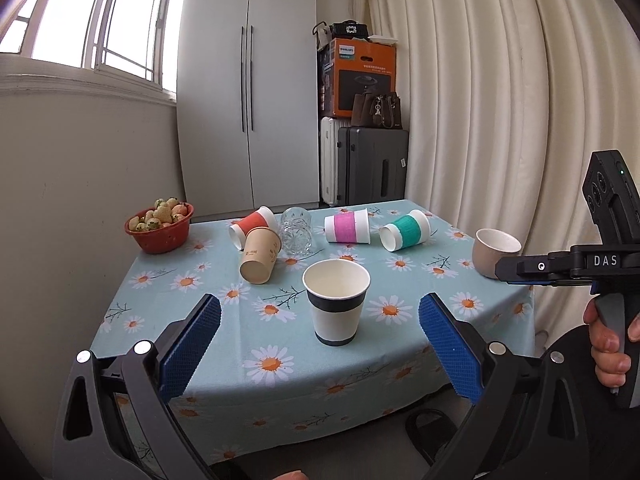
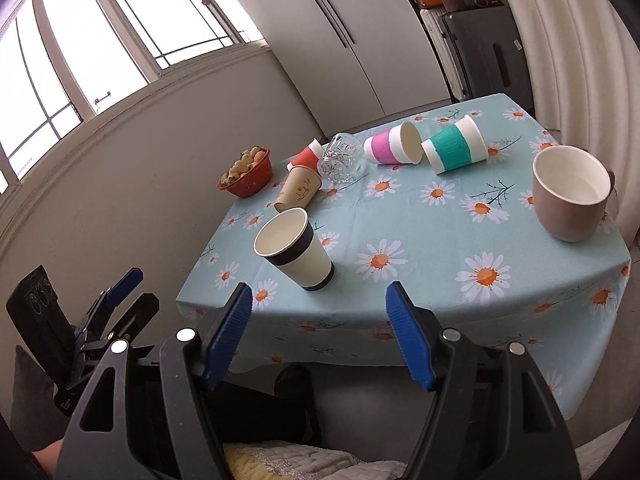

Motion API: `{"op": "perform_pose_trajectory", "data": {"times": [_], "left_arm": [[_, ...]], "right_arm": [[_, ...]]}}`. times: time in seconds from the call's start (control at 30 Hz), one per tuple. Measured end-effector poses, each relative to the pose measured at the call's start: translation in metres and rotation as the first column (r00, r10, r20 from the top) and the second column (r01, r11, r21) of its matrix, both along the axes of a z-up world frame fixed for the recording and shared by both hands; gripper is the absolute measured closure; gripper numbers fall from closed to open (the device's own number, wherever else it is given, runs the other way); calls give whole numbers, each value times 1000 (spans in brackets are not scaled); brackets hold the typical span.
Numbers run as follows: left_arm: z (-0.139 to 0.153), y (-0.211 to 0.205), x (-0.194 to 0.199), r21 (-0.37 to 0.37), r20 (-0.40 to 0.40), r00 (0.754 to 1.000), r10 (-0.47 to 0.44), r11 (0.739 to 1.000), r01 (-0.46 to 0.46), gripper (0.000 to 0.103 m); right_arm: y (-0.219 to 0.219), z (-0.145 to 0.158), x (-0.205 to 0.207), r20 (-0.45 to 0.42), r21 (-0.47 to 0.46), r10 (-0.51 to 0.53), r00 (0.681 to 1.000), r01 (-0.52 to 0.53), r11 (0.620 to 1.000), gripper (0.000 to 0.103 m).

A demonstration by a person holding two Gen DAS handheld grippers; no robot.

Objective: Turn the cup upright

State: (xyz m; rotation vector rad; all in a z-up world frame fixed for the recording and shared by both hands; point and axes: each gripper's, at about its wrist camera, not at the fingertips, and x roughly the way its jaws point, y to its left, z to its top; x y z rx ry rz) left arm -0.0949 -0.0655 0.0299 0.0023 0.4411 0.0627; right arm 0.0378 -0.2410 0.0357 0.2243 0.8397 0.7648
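A black-banded paper cup point(image 1: 339, 304) stands upright near the bench point(image 1: 224, 320) front edge, at twelve o'clock from the left tongs point(image 1: 320, 344). Both tongs, left and right point(image 2: 318, 330), gape released, probably readying for the tipped cups behind.

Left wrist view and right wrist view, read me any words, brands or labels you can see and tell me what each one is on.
"PHILIPS": on the orange box behind the table.
"DAS": on the right gripper, seen in the left wrist view.
Smaller print on the orange box: too small to read.
Print on the tan paper cup: too small to read.
Label on the grey suitcase: illegible.
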Motion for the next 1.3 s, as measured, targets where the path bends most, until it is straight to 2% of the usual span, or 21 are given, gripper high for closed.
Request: {"op": "perform_pose_trajectory", "data": {"times": [0.13,0.3,0.37,0.47,0.6,0.83,0.93,1.13,1.3], "left_arm": [[0,14,-14,-40,-19,1000,-12,999,12,6],[-10,27,-21,-121,-50,999,1,993,-8,6],[-12,26,-22,-137,-60,998,-8,991,0,7],[-14,20,-23,-126,-50,999,-19,992,13,7],[-18,17,-17,-112,-78,997,-25,994,17,7],[-21,15,-15,-101,-106,994,-3,995,-7,7],[-24,12,-14,-77,-119,993,14,997,-23,7],[-25,11,-13,-84,-125,992,12,996,-22,6],[-26,10,-14,-77,-133,991,15,997,-25,6]], "right_arm": [[8,2,-20,74,-71,-1,997,6,997,33],[14,4,-39,164,-115,13,986,6,993,30],[15,4,-41,174,-127,19,985,3,992,28],[15,1,-41,169,-142,20,985,4,990,26],[16,-1,-39,160,-155,20,987,5,988,25],[18,-2,-46,199,-171,6,980,29,985,25],[19,-2,-46,197,-169,10,980,24,985,21],[21,-3,-45,197,-177,8,980,28,984,21],[23,-3,-47,208,-190,12,978,29,981,14]]}}
